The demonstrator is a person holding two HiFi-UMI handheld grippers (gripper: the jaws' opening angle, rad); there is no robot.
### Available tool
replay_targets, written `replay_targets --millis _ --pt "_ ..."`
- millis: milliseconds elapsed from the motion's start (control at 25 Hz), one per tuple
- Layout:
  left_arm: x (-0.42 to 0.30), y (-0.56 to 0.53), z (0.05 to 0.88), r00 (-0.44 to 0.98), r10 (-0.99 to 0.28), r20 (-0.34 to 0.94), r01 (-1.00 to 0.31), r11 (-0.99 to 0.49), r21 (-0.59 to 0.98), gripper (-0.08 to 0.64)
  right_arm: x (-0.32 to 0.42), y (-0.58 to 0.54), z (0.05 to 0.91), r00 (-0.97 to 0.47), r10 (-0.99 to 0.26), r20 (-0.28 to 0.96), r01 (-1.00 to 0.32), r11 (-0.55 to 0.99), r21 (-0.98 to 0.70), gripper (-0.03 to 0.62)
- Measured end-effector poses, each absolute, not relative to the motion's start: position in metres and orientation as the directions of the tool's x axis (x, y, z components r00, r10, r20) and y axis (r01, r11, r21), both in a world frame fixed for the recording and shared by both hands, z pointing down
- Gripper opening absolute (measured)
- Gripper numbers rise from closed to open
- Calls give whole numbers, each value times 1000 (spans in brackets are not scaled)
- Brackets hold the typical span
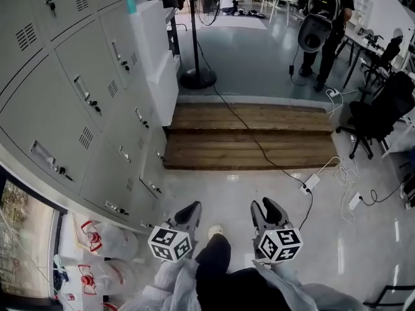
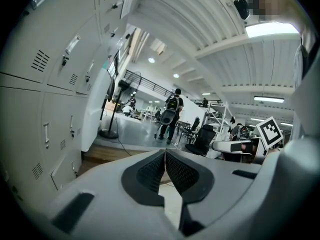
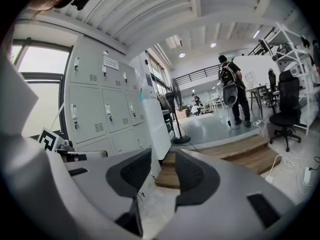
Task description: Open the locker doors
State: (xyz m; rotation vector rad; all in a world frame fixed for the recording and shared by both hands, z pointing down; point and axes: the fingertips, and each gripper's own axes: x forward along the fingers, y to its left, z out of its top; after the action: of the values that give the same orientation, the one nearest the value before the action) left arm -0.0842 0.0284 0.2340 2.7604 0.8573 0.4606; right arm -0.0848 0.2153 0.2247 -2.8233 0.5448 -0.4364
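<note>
Pale grey sheet-metal locker bank [image 1: 78, 109] sits off to left of both grippers, every door shut. Left hand-held gripper [image 1: 191, 207] nearer: jaws pinched together, empty. Right hand-held gripper [image 1: 269, 206] farther out: jaws partly apart, nothing between. Neither touches metal. Doors flat, smooth, tall rectangles with louvred vents; slim upright pull handle [image 1: 81, 86] above small key lock. Left looks best placed to reach.

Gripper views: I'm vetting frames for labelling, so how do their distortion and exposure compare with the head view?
Left gripper view: heavy fisheye with black corners, the lockers bowing, the ceiling light blown out. Right gripper view: same bending, the window overexposed. Head view: evenly lit and sharp, milder curving along the locker rows.
</note>
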Motion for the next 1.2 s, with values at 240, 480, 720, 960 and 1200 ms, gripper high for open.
replay_targets --millis 240,480,720,960,1200 --pt "-24 36 221 775 592 221 530 -799 284 12 -26 220 210 892 -387 233 -322 -907 -271 132" --pt "29 31 215 781 585 216 526 -804 276 12 28 217 205 891 -394 226 -332 -904 -268 132" --pt "76 22 216 788 575 221 517 -812 270 12 81 205 205 884 -414 220 -352 -896 -270 132" --pt "118 9 214 804 554 216 500 -827 258 11 128 192 206 872 -439 217 -377 -885 -275 132" --pt "151 -15 214 836 513 194 463 -850 250 12 169 169 205 855 -479 196 -424 -866 -265 132"
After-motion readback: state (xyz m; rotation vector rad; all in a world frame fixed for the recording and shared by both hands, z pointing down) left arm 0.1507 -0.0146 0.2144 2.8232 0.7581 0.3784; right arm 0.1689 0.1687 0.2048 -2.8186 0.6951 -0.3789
